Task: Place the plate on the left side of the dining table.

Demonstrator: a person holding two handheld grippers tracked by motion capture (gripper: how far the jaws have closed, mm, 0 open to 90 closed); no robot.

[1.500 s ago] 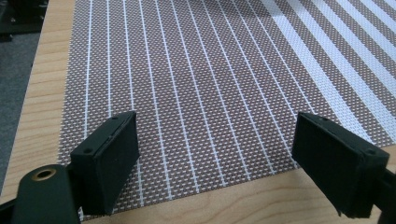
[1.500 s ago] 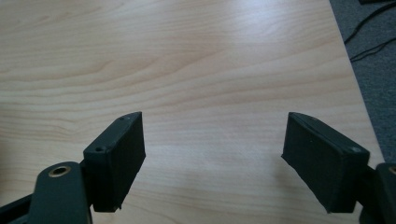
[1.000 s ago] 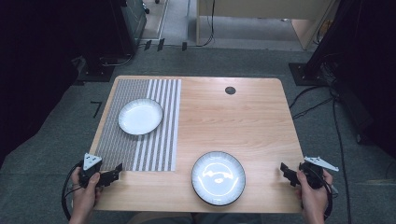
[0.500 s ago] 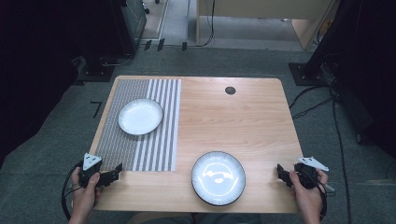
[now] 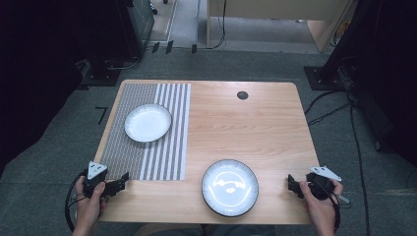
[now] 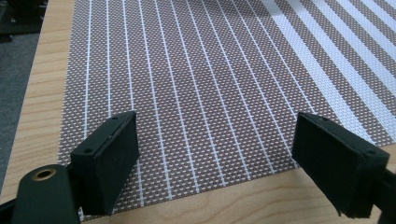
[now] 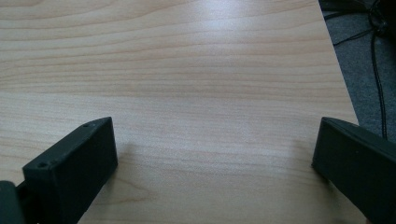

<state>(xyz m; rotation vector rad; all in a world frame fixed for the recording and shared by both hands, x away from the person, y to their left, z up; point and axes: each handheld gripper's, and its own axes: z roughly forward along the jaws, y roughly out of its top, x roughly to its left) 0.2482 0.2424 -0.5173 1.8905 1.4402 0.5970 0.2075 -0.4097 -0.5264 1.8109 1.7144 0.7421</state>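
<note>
On the pale wooden surface, the dark-rimmed round white plate lies at the near edge — just left of the right hand-held gripper, whose jaws have just been opening and stand wide with nothing between them. The left hand-held gripper (jaws also wide, empty) rests at the near edge of the brown-and-white striped woven placemat, which carries a smaller white round plate at its far part.

Bare table lies open between the placemat's plate and the near plate.
</note>
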